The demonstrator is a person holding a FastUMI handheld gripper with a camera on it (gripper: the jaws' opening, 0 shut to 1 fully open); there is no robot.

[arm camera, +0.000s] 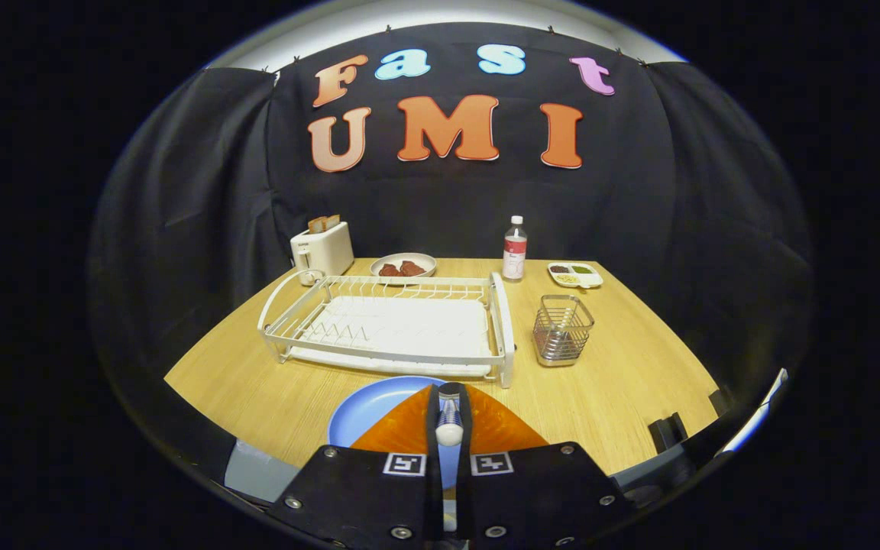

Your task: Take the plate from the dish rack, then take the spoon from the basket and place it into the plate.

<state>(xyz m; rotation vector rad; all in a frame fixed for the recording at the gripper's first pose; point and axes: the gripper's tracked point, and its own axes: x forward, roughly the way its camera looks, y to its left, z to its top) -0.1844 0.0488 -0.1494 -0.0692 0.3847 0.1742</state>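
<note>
Jaws (449, 416): closed on one spoon (449, 422), over the plate.
Plates: one blue plate (367, 409) beneath jaws.
Racks: one white dish rack (394, 325) beyond.
Baskets: one wire basket (562, 330) ahead-right.
Surface: wooden worktop (623, 382), black cloth walls.

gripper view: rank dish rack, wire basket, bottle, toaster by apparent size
1. dish rack, clearly largest.
2. toaster and wire basket: look alike, basket nearer, unranked.
3. bottle, smallest.
Gripper shut on spoon handle.
</note>
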